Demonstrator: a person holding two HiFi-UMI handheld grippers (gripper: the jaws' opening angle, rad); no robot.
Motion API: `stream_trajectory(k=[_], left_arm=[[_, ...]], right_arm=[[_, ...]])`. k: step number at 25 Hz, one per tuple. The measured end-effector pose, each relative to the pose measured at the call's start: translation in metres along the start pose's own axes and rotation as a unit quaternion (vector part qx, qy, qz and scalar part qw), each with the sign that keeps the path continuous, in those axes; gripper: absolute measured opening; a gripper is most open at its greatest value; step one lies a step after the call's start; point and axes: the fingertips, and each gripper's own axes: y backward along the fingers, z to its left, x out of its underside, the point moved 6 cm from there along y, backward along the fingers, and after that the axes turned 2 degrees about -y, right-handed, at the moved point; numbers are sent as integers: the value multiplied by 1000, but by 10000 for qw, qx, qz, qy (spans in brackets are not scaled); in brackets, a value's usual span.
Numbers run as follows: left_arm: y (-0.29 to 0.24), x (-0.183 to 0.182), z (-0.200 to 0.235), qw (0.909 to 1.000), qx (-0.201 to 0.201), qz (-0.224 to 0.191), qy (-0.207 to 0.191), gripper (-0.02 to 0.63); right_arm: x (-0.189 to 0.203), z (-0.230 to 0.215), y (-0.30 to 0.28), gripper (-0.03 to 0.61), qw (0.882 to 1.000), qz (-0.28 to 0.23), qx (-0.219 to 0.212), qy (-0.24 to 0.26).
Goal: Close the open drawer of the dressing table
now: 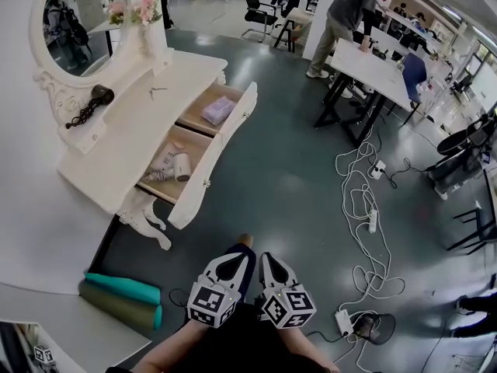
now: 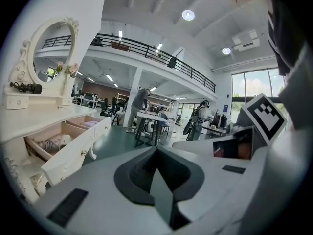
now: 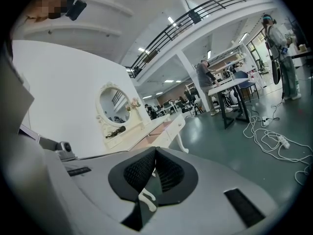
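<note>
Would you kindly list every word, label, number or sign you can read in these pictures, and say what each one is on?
No text can be read in any view.
The marker cubes on the left gripper and right gripper: black-and-white square patterns only, no letters or numbers.
The blue wall sign far off in the left gripper view: too small to read.

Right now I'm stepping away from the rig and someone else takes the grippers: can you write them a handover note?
Left gripper: fingers shut, empty, held low in front of the person.
Right gripper: the same, beside it.
Dressing table: ahead to the left, untouched. Two drawers are open: near drawer holding a white hair dryer, far drawer holding a pinkish packet.
Done: nothing. Left: approach, push the drawers shut.
</note>
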Motion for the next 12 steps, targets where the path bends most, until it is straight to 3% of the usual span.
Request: stream_trajectory(k=[12], left_arm=[[-63,-34,55,9994,-307,-89,116,20]], right_arm=[[-33,-23,-77,34,9995,217,-177,170]])
